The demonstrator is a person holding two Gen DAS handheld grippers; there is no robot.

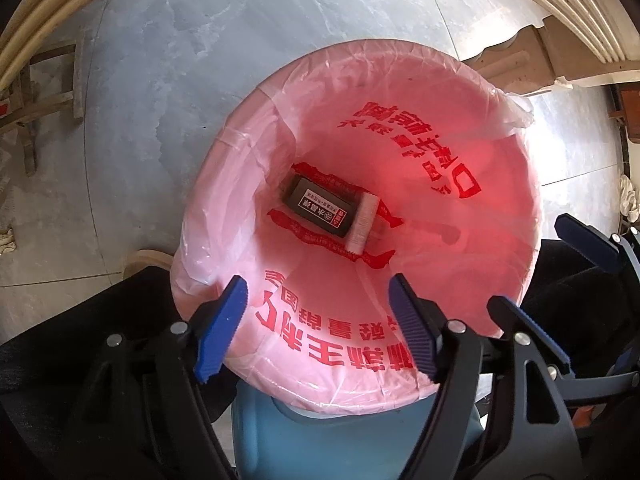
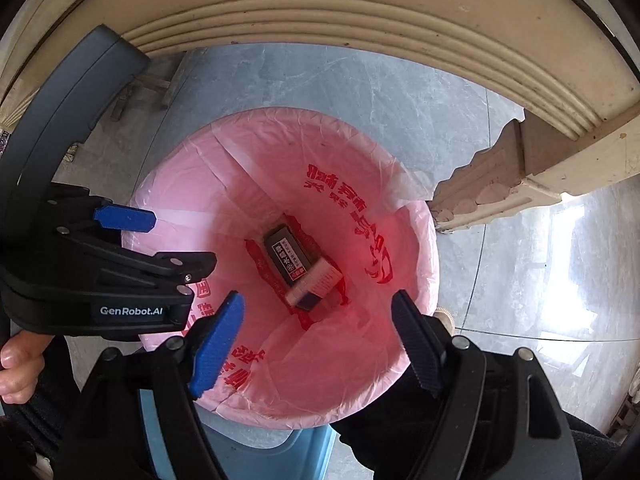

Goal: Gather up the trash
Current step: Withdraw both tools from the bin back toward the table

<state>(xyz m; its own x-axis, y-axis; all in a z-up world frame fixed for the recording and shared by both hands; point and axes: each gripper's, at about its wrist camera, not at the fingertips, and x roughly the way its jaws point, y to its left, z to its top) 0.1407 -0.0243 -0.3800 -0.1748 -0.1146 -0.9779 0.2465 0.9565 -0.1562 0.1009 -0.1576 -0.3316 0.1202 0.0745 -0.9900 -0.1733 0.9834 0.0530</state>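
A blue trash bin lined with a pink plastic bag (image 1: 460,128) printed with red characters stands on the floor; it also shows in the right wrist view (image 2: 208,168). At its bottom lie a black box with a white label (image 1: 320,208) and a small white box (image 1: 362,220), touching; both also show in the right wrist view, the black box (image 2: 290,262) and the white box (image 2: 314,284). My left gripper (image 1: 320,320) is open and empty above the bin's near rim. My right gripper (image 2: 320,336) is open and empty over the bin, beside the left gripper (image 2: 128,240).
The bin stands on a grey tiled floor (image 1: 240,40). A beige table edge with ridged moulding (image 2: 360,20) and its carved leg (image 2: 500,176) are just behind the bin. A wooden chair (image 1: 36,92) stands at the left.
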